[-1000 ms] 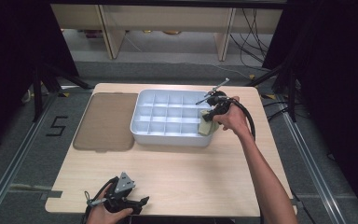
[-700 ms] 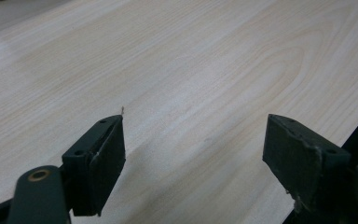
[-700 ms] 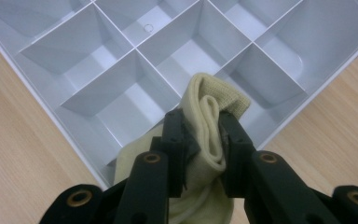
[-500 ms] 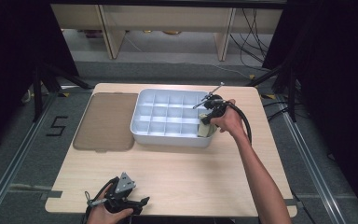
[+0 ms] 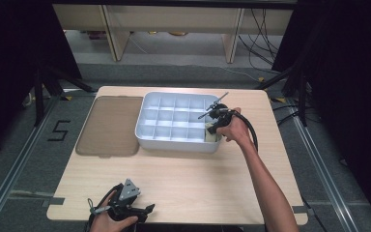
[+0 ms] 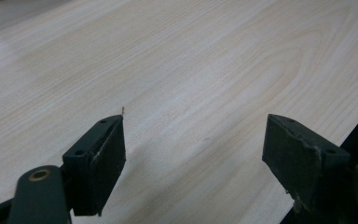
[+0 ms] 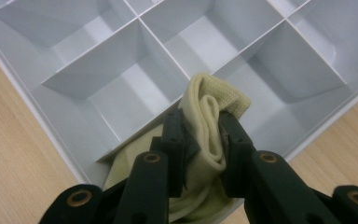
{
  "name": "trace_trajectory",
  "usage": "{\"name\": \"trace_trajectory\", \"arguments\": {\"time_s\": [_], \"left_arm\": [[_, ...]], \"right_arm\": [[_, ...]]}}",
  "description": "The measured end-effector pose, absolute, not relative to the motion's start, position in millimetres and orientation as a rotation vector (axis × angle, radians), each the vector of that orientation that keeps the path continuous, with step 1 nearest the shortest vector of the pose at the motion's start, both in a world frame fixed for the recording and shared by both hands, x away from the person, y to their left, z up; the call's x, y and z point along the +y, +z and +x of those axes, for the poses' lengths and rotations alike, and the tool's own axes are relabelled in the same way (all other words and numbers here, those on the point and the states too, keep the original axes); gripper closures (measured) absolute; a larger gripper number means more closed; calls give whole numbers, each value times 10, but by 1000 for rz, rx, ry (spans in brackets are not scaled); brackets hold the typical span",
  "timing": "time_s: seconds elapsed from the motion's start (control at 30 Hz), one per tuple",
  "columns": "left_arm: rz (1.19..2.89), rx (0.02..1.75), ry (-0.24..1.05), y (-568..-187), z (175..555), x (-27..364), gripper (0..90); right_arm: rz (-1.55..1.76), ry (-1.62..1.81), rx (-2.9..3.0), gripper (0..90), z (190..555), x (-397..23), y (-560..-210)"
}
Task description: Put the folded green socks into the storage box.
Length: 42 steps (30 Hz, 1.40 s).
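Change since the earlier picture: the right gripper [image 5: 214,129] has come lower, carrying the cream sock [image 7: 207,135] down into the near right corner compartment of the divided tray [image 5: 174,143]; the left gripper [image 5: 125,209] has not moved. Left to right: a brown lid [image 5: 110,124], flat on the table [image 5: 193,179], lying just beside the tray's left wall; the left gripper, resting at the near table edge in the person's hand, jaws wide apart with nothing between them, seen over bare wood in the left gripper view; the pale grey tray, partitioned into square compartments, all in view bare except the corner one; the right gripper, jaws clamped on a folded ridge of the sock, the rest of which bunches against the compartment walls below. Handling note: the sock looks only partly seated, so pressing straight down within the partitions before letting go seems best, keeping the loose fabric off the dividers and the outer rim.
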<state>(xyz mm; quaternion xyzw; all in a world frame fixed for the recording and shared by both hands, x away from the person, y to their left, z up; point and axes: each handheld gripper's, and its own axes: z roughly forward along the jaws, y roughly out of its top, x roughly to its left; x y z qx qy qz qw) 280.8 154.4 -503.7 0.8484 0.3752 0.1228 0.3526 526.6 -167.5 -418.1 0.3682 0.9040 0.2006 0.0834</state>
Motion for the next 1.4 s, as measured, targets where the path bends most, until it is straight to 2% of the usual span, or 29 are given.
{"name": "trace_trajectory", "arguments": {"time_s": [0.9, 1.2, 1.4], "left_arm": [[2186, 975, 317, -5036, 2793, 1539, 206], [2218, 952, 325, -5027, 2796, 1545, 206], [2171, 977, 326, -5038, 2787, 1521, 206]], "right_arm": [[1057, 441, 2738, 758, 5322, -1593, -4505], [1053, 406, 2742, 757, 5330, -1568, -4528], [1063, 379, 2746, 755, 5345, -1546, -4541]]}}
